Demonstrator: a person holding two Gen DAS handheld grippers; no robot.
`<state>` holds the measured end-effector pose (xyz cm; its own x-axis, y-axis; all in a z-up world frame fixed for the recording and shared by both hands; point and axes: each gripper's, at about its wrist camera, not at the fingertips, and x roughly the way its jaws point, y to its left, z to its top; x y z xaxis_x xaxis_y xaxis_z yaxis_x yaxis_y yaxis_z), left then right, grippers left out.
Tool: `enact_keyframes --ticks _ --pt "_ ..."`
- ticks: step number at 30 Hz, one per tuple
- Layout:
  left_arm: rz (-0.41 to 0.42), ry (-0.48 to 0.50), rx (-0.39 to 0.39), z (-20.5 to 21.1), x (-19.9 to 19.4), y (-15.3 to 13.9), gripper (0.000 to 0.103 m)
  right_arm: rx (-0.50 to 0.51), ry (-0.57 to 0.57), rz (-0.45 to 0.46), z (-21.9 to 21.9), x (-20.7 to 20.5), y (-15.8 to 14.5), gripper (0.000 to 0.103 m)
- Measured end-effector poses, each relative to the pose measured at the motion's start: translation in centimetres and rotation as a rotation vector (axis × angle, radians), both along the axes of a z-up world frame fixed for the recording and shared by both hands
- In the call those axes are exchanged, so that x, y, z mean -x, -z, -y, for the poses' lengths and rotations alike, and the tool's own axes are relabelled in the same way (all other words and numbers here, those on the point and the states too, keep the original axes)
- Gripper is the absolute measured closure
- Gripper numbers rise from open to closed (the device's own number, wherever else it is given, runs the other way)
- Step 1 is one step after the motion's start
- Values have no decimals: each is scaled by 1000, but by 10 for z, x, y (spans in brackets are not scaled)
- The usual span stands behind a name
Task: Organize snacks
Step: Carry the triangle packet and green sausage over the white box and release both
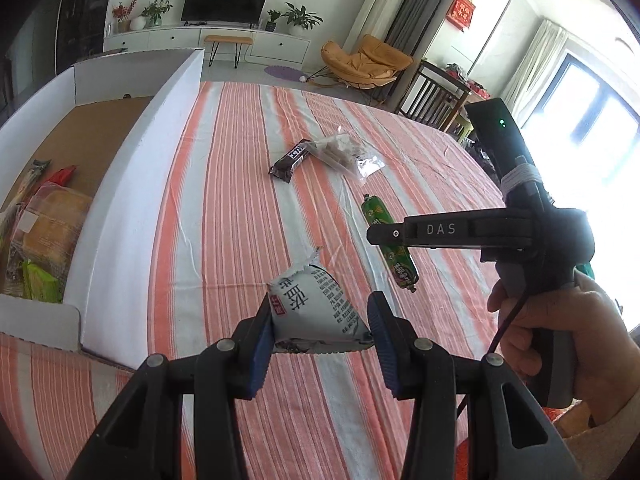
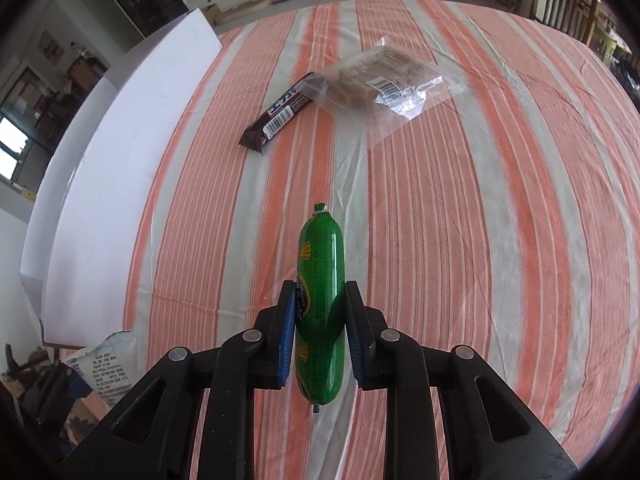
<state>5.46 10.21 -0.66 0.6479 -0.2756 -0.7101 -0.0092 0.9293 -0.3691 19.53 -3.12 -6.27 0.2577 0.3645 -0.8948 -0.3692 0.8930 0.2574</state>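
Observation:
My left gripper [image 1: 320, 316] is shut on a white snack packet [image 1: 316, 308] with dark print, held a little above the striped cloth. My right gripper [image 2: 320, 312] is shut on a green sausage stick [image 2: 320, 304], its blue pads pressing both sides. In the left wrist view the right gripper [image 1: 384, 236] shows side-on, held by a hand [image 1: 572, 328], with the green sausage stick [image 1: 394, 256] in its tips. A dark chocolate bar [image 2: 280, 112] and a clear bag of brown biscuits [image 2: 384, 84] lie farther off on the cloth. The white packet [image 2: 104, 372] appears at the lower left of the right wrist view.
A white cardboard box [image 1: 132, 184] stands at the left, open on top, with several snacks [image 1: 44, 224] inside. The orange-and-white striped cloth [image 2: 480, 200] covers the table. Beyond it are a TV cabinet [image 1: 208, 38], a yellow chair [image 1: 360, 62] and wooden chairs [image 1: 432, 92].

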Motion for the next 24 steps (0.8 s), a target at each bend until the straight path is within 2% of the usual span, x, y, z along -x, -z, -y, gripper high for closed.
enact_keyframes --ticks 3,5,8,11,13,16,18,22,23,24 --pt "57 -17 80 -19 3 -33 59 -43 -21 33 -10 0 -23 79" --pt "108 -52 103 -39 7 -56 59 -80 -38 65 -21 0 -45 79" --pt "161 -129 101 -75 10 -82 59 -144 -81 121 -46 5 -83 79" --pt "173 -232 47 -118 10 -95 59 -214 -143 162 -80 14 -120 79" --pt "158 -294 27 -147 10 -94 59 -252 -193 180 -107 23 -139 79" --pt "118 -382 -54 -183 11 -86 59 -294 -278 186 -150 39 -156 79" --pt "81 -433 -119 -204 11 -74 59 -303 -330 190 -177 50 -159 79" --pt "8 -521 -195 -237 12 -46 58 -309 -390 191 -218 61 -150 78" --pt "-6 -549 -206 -242 13 -40 55 -310 -401 188 -226 62 -145 76" --pt "-17 -572 -207 -246 14 -34 40 -303 -403 191 -229 63 -141 74"
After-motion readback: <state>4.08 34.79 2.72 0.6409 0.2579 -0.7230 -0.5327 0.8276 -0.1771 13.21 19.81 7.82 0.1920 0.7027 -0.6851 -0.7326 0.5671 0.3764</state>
